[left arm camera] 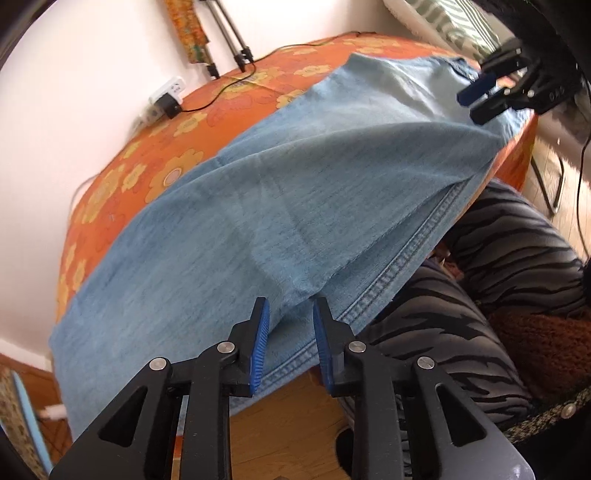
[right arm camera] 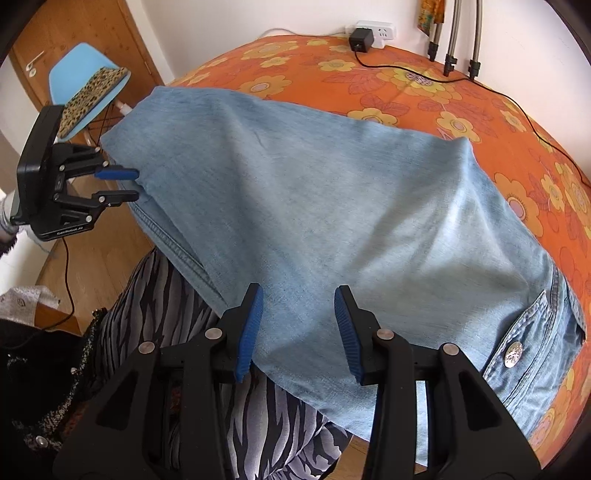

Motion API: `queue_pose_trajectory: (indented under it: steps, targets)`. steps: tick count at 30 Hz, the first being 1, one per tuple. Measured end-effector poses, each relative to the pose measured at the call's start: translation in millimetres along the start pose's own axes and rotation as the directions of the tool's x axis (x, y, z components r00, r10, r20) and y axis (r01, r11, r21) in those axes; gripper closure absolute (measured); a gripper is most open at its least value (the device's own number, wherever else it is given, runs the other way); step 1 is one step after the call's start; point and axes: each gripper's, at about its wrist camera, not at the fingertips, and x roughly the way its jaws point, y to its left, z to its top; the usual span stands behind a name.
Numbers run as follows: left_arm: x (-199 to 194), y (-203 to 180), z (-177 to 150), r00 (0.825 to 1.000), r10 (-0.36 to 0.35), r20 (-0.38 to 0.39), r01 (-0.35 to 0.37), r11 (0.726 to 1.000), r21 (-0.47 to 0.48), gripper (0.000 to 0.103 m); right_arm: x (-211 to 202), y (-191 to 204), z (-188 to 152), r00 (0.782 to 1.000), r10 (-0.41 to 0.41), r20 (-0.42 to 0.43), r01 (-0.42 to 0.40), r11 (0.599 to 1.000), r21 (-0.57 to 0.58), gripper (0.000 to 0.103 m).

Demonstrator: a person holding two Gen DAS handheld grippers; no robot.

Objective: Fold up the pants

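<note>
Light blue denim pants [left arm camera: 295,184] lie spread on a table under an orange flowered cloth [left arm camera: 147,166], with one seamed edge hanging over the near side. My left gripper [left arm camera: 290,304] stands open at that hanging edge, denim in the gap but not pinched. From the right wrist view, the left gripper [right arm camera: 136,183] shows a gap between its fingers at the end of the pants [right arm camera: 332,203]. My right gripper [right arm camera: 299,295] is open over the denim near a pocket with a metal button [right arm camera: 513,354]. In the left wrist view, the right gripper [left arm camera: 466,109] hovers at the far end.
A person's legs in zebra-striped trousers [left arm camera: 498,258] are close against the table's near edge. A power strip with a black adapter [right arm camera: 369,33] and its cable [right arm camera: 517,107] lie at the back of the table, beside tripod legs [right arm camera: 450,44]. A blue chair [right arm camera: 85,74] stands at the left.
</note>
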Motion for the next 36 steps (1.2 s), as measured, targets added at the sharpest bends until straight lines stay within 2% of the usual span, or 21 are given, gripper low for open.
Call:
queue_pose_trajectory:
  steps: [2,6,8,12,15,21,25,28,31,34,36]
  targets:
    - [6.4,1.1,1.5,1.0,0.012,-0.017,-0.012,1.0,0.024,0.08,0.2,-1.5,0.5,1.0,-0.003,-0.001,0.003,1.0,0.005,0.056]
    - [11.8,1.4,-2.4,0.999,0.03,-0.022,-0.028,0.997,0.072,0.08,1.2,-19.9,2.2,1.0,-0.007,0.003,0.007,0.998,0.057,0.055]
    - [11.7,2.9,-4.1,0.999,0.019,-0.029,-0.017,0.998,0.06,0.095,4.4,-31.4,2.2,0.999,-0.035,-0.001,0.035,0.996,0.081,0.055]
    - [11.8,1.9,-7.5,1.0,0.022,-0.019,-0.02,0.998,0.064,0.1,14.2,-58.5,1.4,1.0,-0.023,-0.009,0.024,0.984,0.177,0.055]
    - [6.6,7.8,-6.9,1.0,0.002,-0.01,-0.002,1.0,0.025,0.101,18.1,-68.4,-0.3,1.0,-0.024,-0.01,0.026,0.976,0.216,0.055]
    - [-15.3,7.3,-11.6,1.0,-0.014,-0.008,0.014,0.999,0.033,0.102,19.1,-72.4,-3.6,0.999,-0.045,-0.026,0.049,0.977,0.207,0.055]
    - [-13.9,3.5,-20.8,0.999,-0.021,-0.031,0.023,0.998,0.052,0.103,23.4,-73.2,-3.3,0.997,-0.064,-0.034,0.07,0.979,0.191,0.055]
    - [-5.8,8.3,-27.1,0.998,-0.035,-0.051,0.035,0.999,0.004,0.103,24.9,-69.4,-1.4,0.995,-0.092,-0.04,0.097,0.981,0.17,0.055]
    - [-14.5,19.8,-29.5,0.998,-0.058,-0.012,0.057,0.994,-0.095,0.103,21.2,-62.4,0.0,0.992,-0.118,-0.032,0.122,0.982,0.147,0.055]
    - [-30.4,37.0,-35.7,0.998,-0.048,0.034,0.054,0.977,-0.206,0.102,11.8,-50.2,6.6,0.993,-0.121,0.002,0.121,0.988,0.095,0.055]
    - [-42.3,52.4,-45.0,0.998,-0.027,0.056,0.043,0.952,-0.302,0.101,5.5,-39.9,13.3,0.994,-0.101,0.031,0.099,0.994,0.055,0.055]
